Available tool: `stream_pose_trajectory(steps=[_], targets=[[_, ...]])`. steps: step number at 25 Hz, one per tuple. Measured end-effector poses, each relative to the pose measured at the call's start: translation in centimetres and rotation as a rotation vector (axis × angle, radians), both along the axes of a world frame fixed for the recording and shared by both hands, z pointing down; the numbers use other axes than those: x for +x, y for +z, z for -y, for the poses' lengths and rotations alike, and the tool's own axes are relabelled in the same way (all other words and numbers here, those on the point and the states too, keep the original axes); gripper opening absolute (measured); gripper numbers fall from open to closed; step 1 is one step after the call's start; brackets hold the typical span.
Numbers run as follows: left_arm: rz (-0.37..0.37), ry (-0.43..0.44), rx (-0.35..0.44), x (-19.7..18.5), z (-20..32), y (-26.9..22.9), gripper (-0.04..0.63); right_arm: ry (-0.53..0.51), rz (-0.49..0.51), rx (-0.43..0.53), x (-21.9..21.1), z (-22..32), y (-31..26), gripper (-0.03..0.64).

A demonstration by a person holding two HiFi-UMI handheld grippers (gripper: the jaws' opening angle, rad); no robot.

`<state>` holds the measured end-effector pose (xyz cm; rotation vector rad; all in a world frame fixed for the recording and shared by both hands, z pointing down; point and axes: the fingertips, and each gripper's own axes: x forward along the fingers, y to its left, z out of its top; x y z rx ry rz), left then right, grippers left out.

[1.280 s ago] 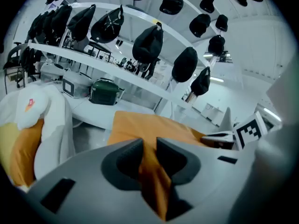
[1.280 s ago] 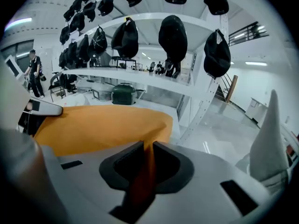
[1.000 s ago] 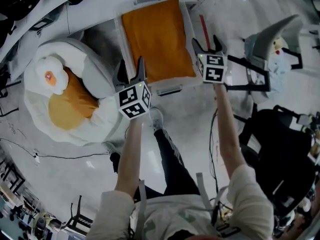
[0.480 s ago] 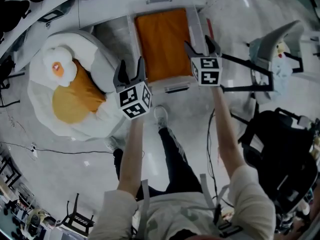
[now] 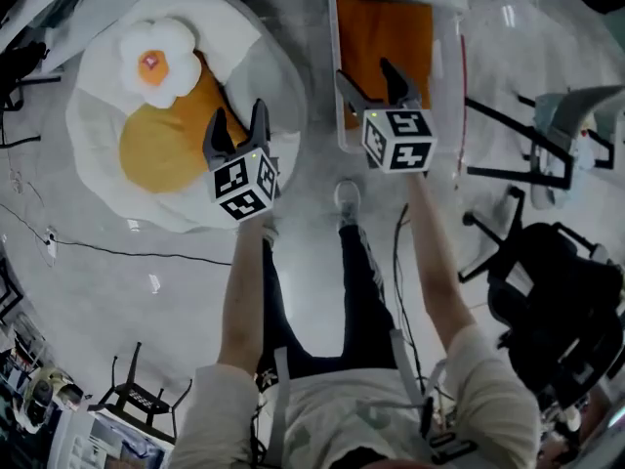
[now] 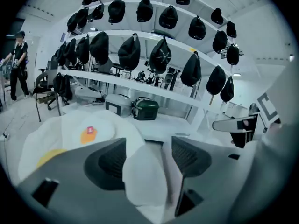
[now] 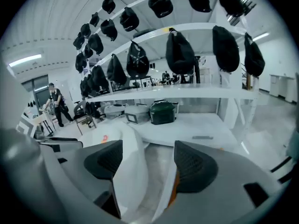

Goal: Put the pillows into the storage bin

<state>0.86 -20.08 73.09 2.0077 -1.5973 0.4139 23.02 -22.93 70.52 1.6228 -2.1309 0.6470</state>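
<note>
The white flower-shaped pillow (image 5: 151, 52) and round orange pillow (image 5: 161, 154) are lying on the big white floor cushion (image 5: 93, 115), awaiting transfer. The left gripper (image 5: 237, 123) is hovering at its right edge, apparently reaching, with its empty jaws having just been opening. The white plastic storage bin (image 5: 333, 37) is holding a flat orange pillow (image 5: 391, 27). The right gripper (image 5: 369, 78), jaws apart and empty, is hanging at its near edge. The glossy grey floor (image 5: 127, 291) is carrying everything, and hanging black bags (image 6: 131, 50) are lining the room.

The pillow (image 5: 386, 45) looks matt orange cloth, the storage bin (image 5: 334, 76) probably smooth plastic, the floor (image 5: 146, 291) glossy.
</note>
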Motion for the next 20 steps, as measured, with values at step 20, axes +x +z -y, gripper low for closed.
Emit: stream_pose_trajectory(steps=[20], targets=[[0.002,0.282,-0.486,-18.4,-16.3,32.0,0.284,-0.593,-0.218,-0.339,-30.0,-12.1,28.5,0.314]])
